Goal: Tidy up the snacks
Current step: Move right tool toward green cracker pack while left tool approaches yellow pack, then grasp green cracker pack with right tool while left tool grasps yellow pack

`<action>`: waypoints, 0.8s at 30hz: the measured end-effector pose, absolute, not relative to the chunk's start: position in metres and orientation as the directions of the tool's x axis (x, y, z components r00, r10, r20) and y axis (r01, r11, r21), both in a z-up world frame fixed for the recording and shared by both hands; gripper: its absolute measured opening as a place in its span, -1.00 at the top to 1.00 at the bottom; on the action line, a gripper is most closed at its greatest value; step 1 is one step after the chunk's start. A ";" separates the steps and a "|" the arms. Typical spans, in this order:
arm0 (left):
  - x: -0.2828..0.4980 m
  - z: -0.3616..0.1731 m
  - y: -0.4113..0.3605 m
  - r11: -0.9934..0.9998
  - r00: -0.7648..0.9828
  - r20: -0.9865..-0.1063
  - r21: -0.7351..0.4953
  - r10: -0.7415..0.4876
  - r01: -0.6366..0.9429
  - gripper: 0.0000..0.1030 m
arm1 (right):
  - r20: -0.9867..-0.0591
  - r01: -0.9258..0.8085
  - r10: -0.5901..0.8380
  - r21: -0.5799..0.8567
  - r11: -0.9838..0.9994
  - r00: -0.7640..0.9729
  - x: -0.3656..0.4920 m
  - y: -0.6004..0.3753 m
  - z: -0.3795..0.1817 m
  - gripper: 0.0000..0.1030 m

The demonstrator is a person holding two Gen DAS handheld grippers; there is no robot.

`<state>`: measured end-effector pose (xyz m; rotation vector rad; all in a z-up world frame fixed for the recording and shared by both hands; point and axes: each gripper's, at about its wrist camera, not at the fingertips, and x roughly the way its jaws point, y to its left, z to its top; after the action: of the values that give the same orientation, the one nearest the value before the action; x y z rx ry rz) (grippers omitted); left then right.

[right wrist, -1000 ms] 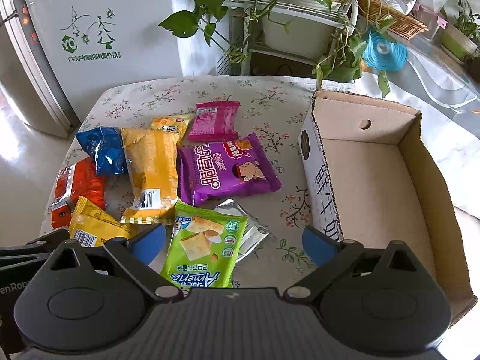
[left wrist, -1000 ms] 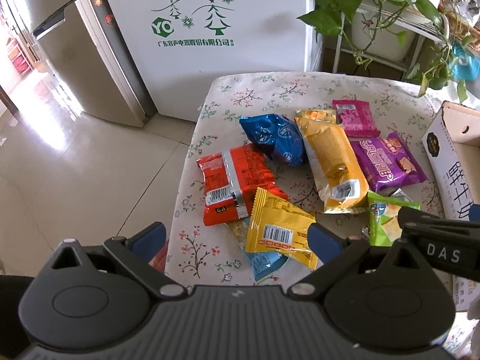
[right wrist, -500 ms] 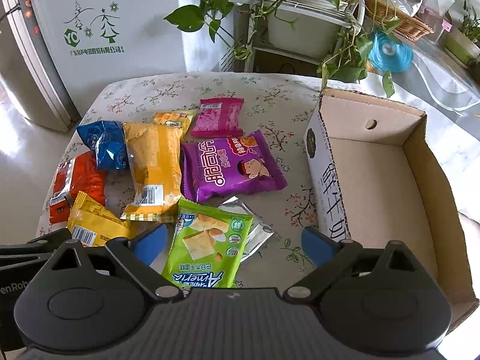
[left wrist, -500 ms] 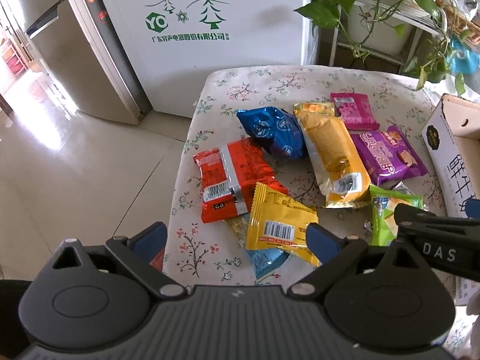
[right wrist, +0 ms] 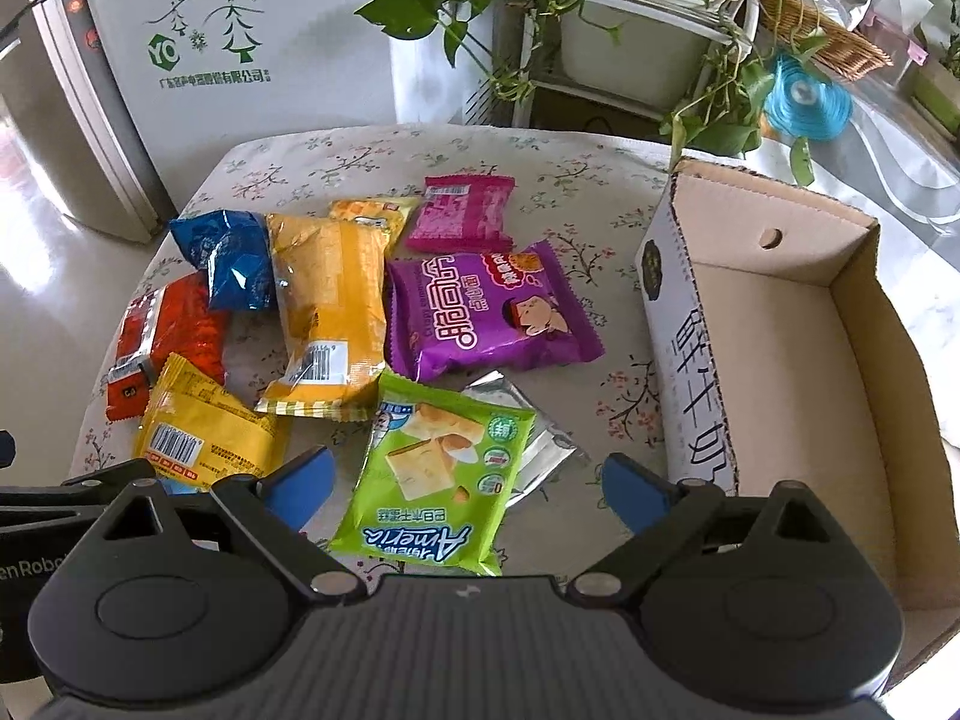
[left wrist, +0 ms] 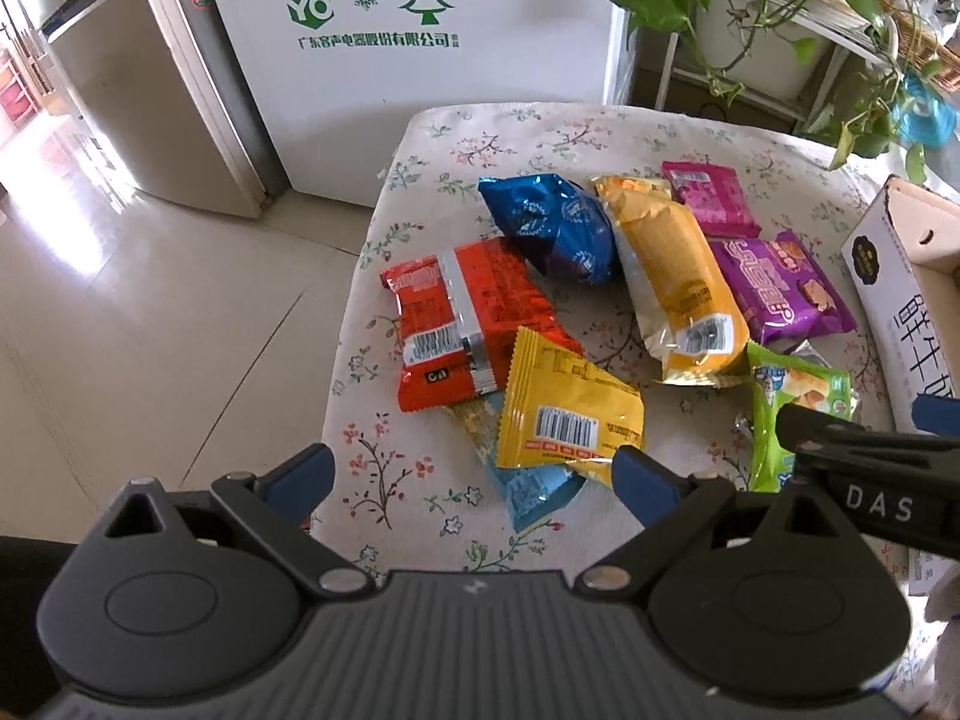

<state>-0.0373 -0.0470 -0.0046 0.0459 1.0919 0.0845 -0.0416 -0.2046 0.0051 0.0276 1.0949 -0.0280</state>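
Observation:
Several snack packets lie on a floral-cloth table (left wrist: pixel 432 138): a red one (left wrist: pixel 462 324), a blue one (left wrist: pixel 552 228), a long orange one (left wrist: pixel 678 282), a yellow one (left wrist: pixel 564 414), a purple one (right wrist: pixel 486 312), a pink one (right wrist: pixel 462 213) and a green one (right wrist: pixel 438 474). An empty cardboard box (right wrist: pixel 798 384) stands at the right. My left gripper (left wrist: pixel 474 474) is open above the yellow packet. My right gripper (right wrist: pixel 468 480) is open above the green packet. Neither holds anything.
A white fridge (left wrist: pixel 420 48) and a grey cabinet (left wrist: pixel 138 90) stand behind the table. Potted plants on a white rack (right wrist: pixel 606 30) are at the back right. A silver packet (right wrist: pixel 528 438) lies under the green one. Tiled floor (left wrist: pixel 120 330) is left of the table.
Both grippers have moved slightly forward and down toward the table, so the snacks look a little closer. Nothing has been taken hold of.

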 end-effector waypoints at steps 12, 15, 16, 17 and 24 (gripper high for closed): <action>-0.024 0.004 -0.039 0.999 0.461 -0.886 -0.030 -0.041 0.030 -0.92 | -0.875 0.039 0.069 0.100 0.994 0.480 -0.037 -0.218 0.008 -0.93; -0.015 0.014 -0.031 0.995 0.486 -0.868 -0.087 -0.101 0.050 -0.93 | -0.850 0.070 0.170 0.236 0.969 0.499 -0.035 -0.235 0.015 -0.95; -0.013 0.017 -0.029 0.995 0.495 -0.863 -0.087 -0.102 0.054 -0.93 | -0.837 0.079 0.205 0.283 0.956 0.508 -0.036 -0.241 0.017 -0.96; -0.010 0.018 -0.026 0.994 0.503 -0.858 -0.091 -0.108 0.058 -0.93 | -0.824 0.084 0.236 0.322 0.943 0.515 -0.036 -0.246 0.018 -0.96; -0.002 0.003 -0.007 0.973 0.499 -0.838 -0.225 -0.221 0.054 -0.93 | -0.807 0.110 0.292 0.400 0.910 0.513 -0.037 -0.255 0.016 -0.95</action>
<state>-0.0024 -0.0067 0.0031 -0.1775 1.0360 -0.1677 -0.0369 -0.2554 0.0159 0.4335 1.0344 0.1136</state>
